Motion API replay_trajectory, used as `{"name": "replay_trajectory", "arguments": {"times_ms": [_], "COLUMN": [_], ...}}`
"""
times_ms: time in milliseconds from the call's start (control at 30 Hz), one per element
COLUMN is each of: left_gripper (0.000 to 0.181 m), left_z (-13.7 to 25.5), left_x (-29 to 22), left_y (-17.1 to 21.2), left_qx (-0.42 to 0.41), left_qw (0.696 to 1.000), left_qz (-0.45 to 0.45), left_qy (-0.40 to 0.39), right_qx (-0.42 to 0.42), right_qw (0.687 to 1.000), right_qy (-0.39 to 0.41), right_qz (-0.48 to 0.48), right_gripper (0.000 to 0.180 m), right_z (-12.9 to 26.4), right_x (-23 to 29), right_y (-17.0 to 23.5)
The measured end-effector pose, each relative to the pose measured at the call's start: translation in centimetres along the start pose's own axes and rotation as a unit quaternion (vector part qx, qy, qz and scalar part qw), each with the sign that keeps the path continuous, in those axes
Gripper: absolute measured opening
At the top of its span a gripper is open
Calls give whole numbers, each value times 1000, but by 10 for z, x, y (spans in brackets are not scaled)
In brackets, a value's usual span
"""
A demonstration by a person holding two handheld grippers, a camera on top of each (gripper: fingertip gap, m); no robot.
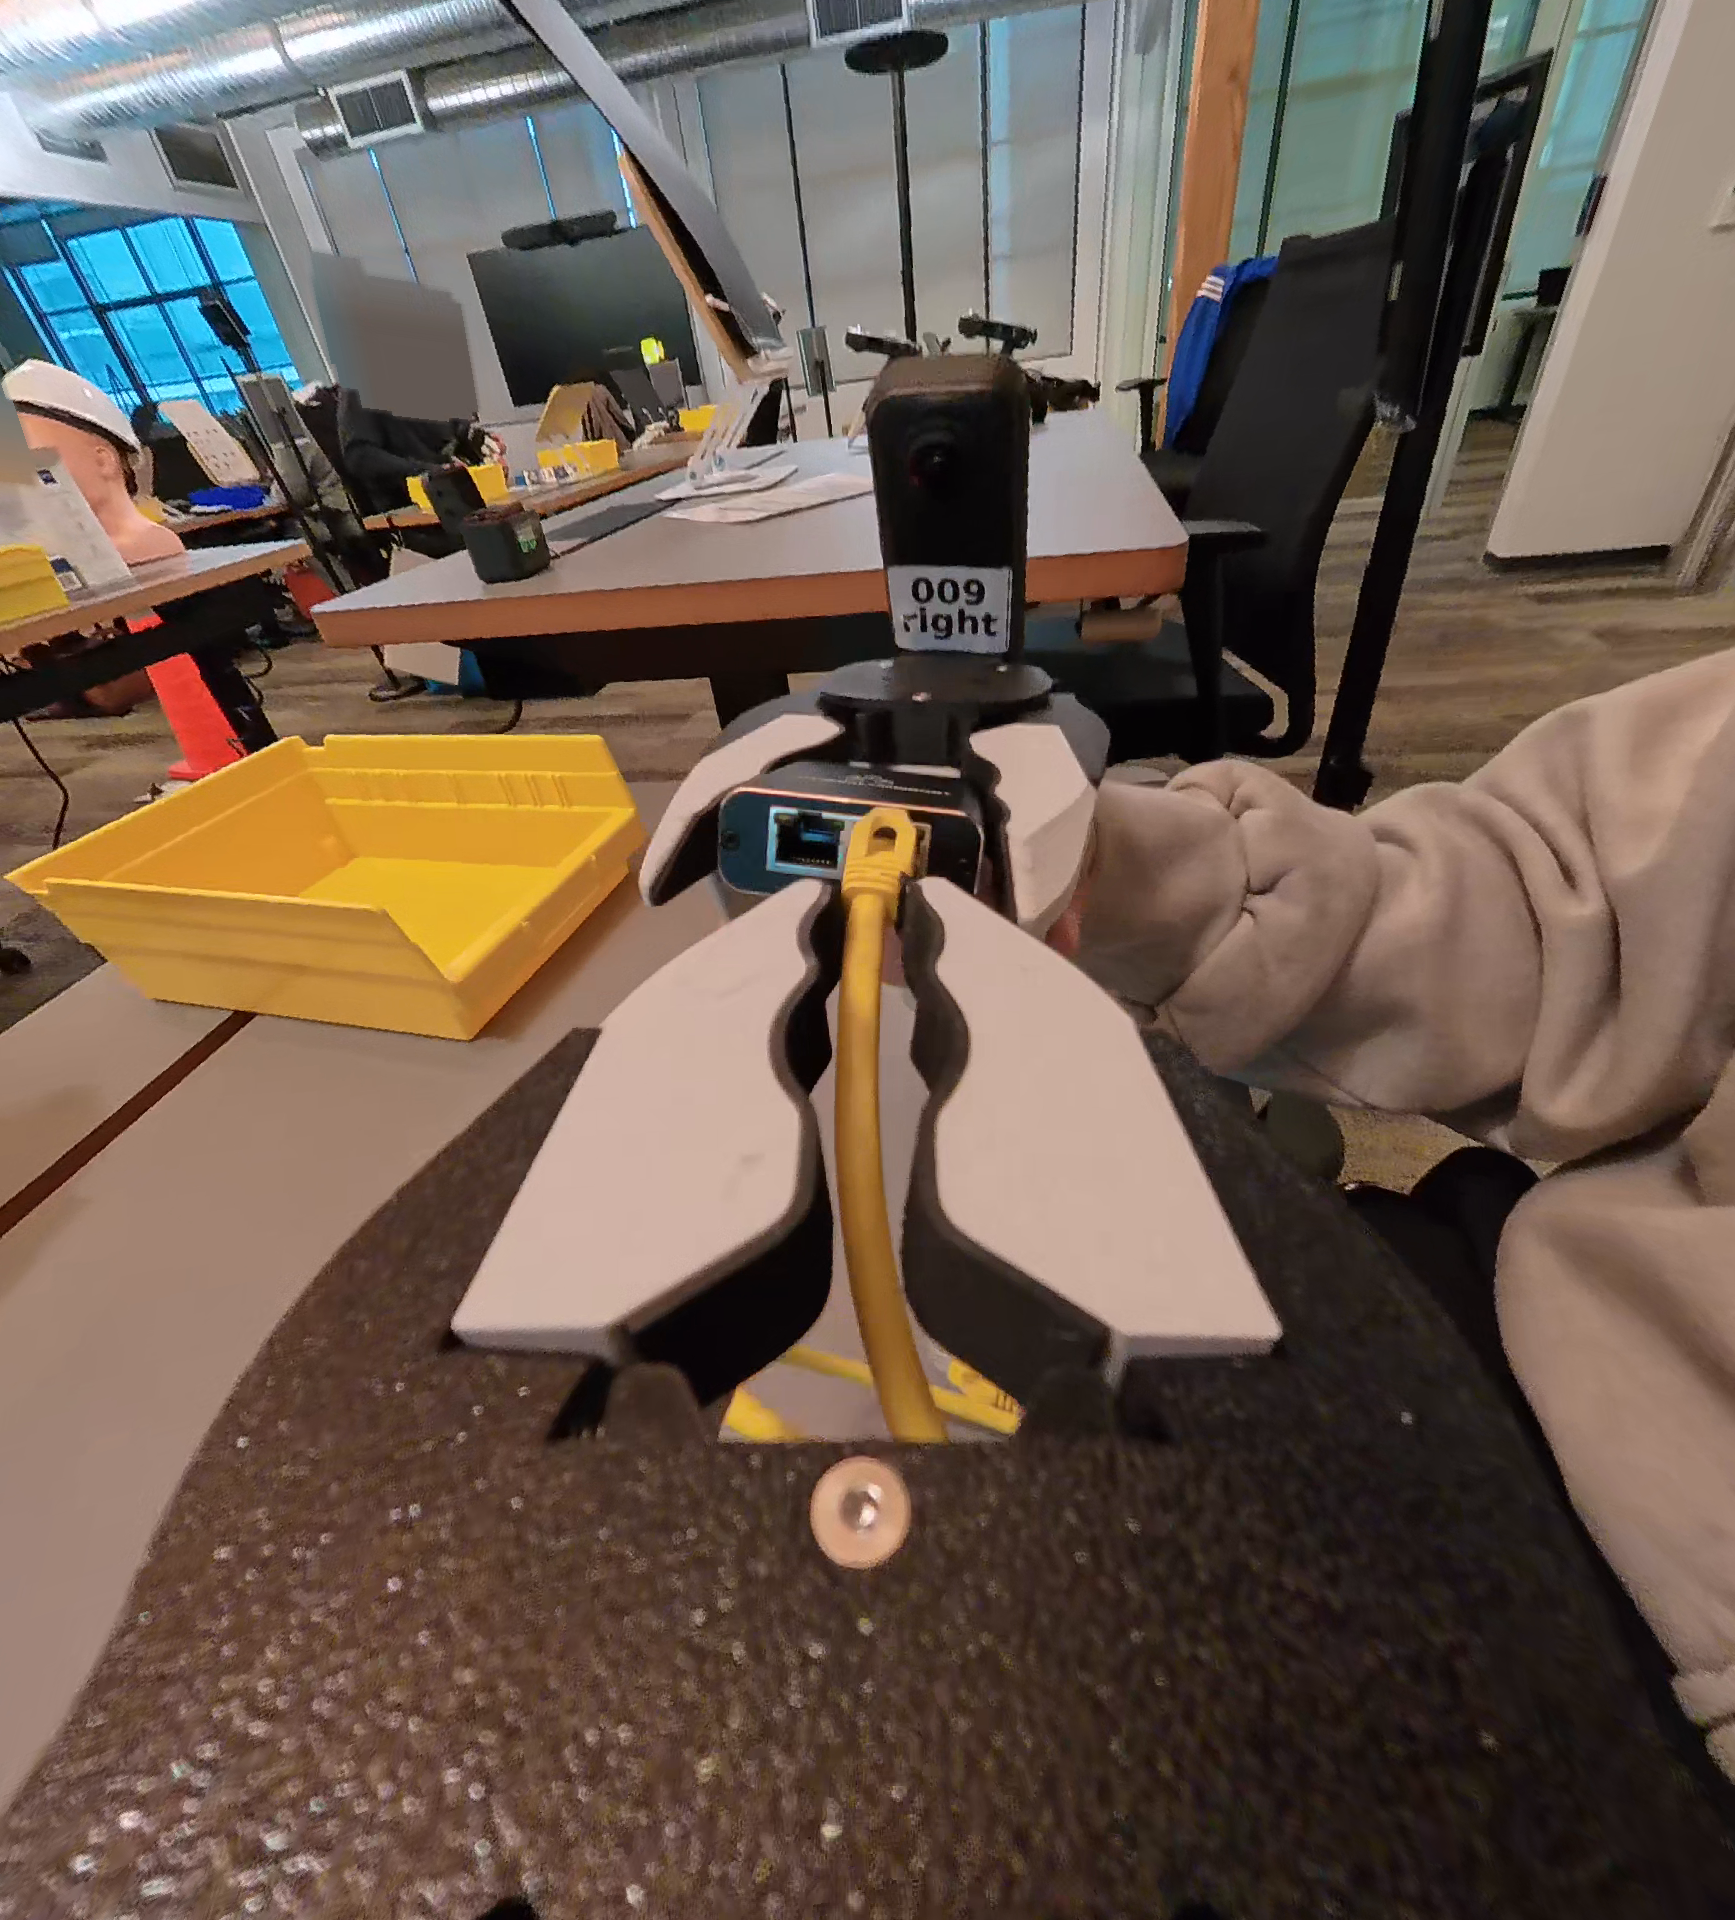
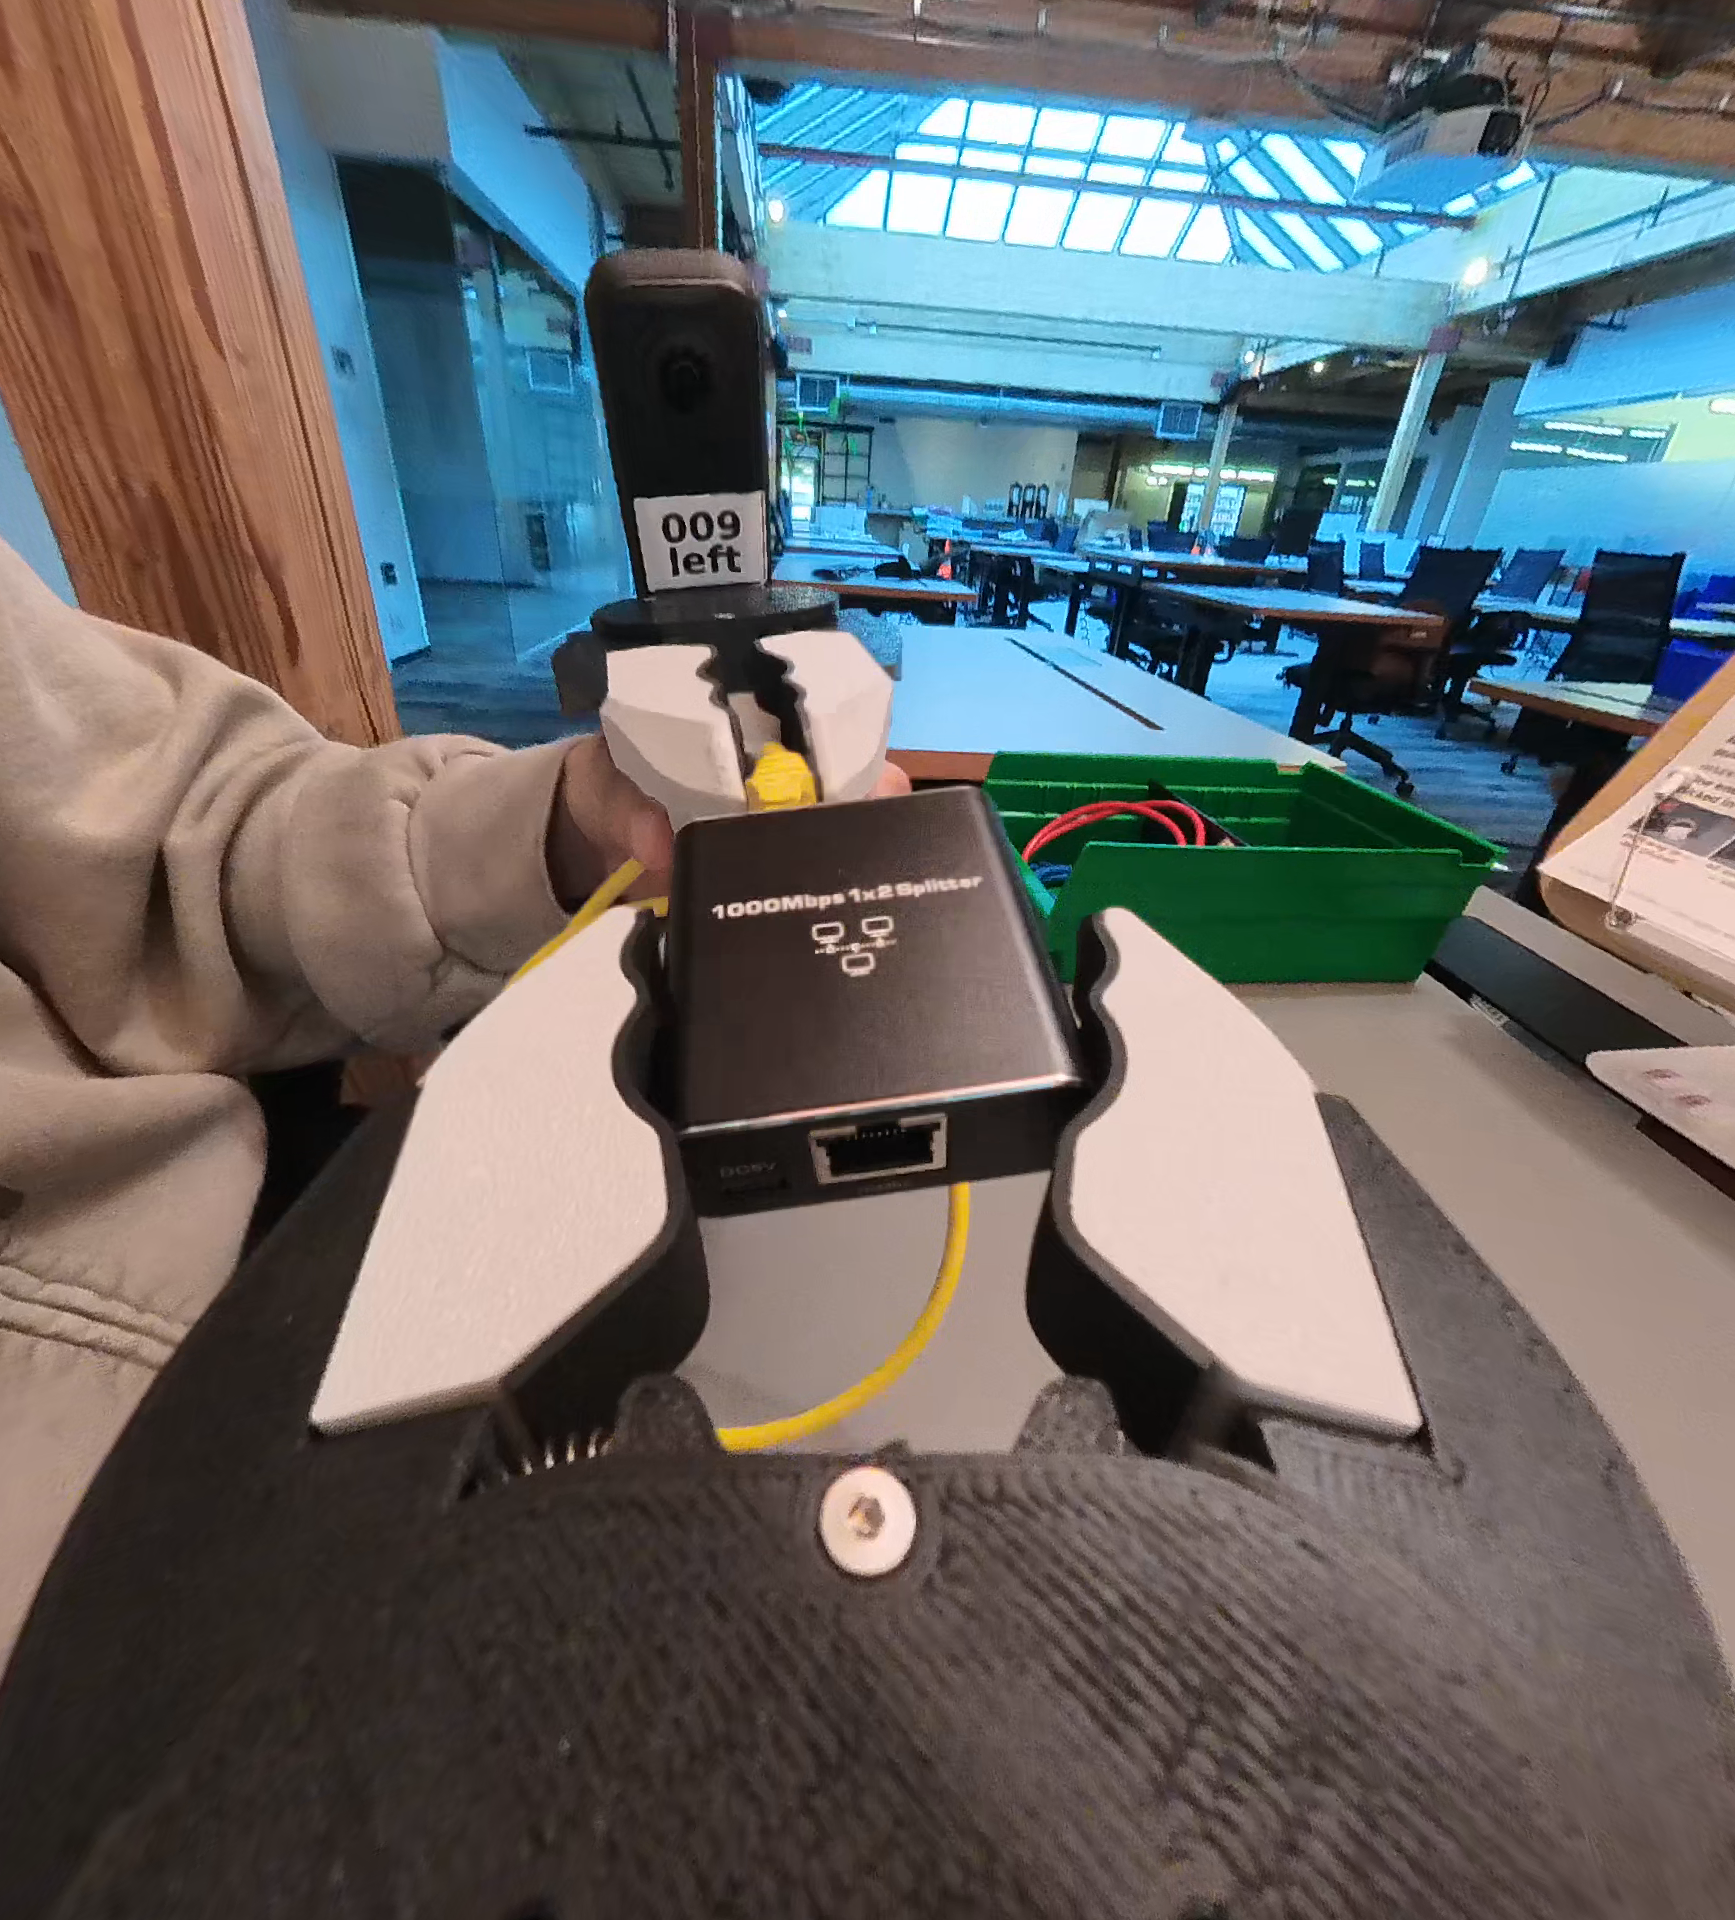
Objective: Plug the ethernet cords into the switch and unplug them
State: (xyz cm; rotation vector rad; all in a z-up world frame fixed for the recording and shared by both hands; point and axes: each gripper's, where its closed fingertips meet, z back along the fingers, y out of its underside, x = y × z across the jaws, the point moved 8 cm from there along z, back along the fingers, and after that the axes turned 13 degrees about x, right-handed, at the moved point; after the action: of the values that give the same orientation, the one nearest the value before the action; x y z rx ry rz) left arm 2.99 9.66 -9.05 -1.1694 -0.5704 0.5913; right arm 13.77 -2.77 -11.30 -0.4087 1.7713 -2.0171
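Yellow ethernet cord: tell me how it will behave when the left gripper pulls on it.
The yellow ethernet cord is probably floppy: it sags in a loose loop under the switch. Its moulded plug end looks stiffer, so the left gripper, pinching there, likely keeps control. The slack will probably trail behind.

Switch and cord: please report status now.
Left gripper shut on yellow cord, plug at switch port. Right gripper shut on switch. Nothing in the way.
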Motion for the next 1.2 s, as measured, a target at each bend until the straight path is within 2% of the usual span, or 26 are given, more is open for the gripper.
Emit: {"name": "replay_trajectory", "arguments": {"times_ms": [233, 367, 433, 500, 567, 667, 767, 833, 900, 1000, 1100, 1200], "left_gripper": [12, 36, 46, 47, 48, 41, 39, 39, 38, 34, 37, 38], "left_z": [3, 10, 24, 46, 79, 136, 189, 212, 219, 214, 211, 204], "left_x": [5, 8, 9, 16, 33, 74, 124, 155, 180, 209, 231, 249], "left_y": [2, -1, -6, -9, -7, 15, 61, 92, 123, 160, 184, 199], "left_qx": [0, -28, -48, -51, -38, 35, 168, 219, 245, 245, 262, 260], "left_qw": [999, 997, 996, 993, 985, 953, 881, 837, 816, 807, 783, 777], "left_qz": [6, 33, 39, 39, 53, 115, 188, 229, 291, 383, 432, 474], "left_qy": [-33, -56, -70, -99, -163, -278, -400, -447, -435, -378, -363, -322], "right_qx": [-13, -10, -16, -21, -19, -17, -18, -18, -21, -13, -5, -10], "right_qw": [999, 998, 997, 997, 996, 995, 995, 994, 994, 994, 994, 995], "right_qy": [38, 57, 69, 77, 85, 98, 102, 107, 104, 105, 105, 101], "right_qz": [18, 18, 11, 6, 4, 7, 8, 8, 7, 6, 8, 2], "right_gripper": [77, 77, 77, 77, 77, 77, 77, 77, 77, 77, 77, 77], "right_z": [-4, 1, 9, 18, 27, 37, 41, 41, 41, 39, 39, 39], "right_x": [-4, -7, -12, -15, -18, -20, -22, -23, -24, -24, -25, -26], "right_y": [-1, 0, 2, 3, 4, 5, 4, 5, 5, 6, 8, 10]}}
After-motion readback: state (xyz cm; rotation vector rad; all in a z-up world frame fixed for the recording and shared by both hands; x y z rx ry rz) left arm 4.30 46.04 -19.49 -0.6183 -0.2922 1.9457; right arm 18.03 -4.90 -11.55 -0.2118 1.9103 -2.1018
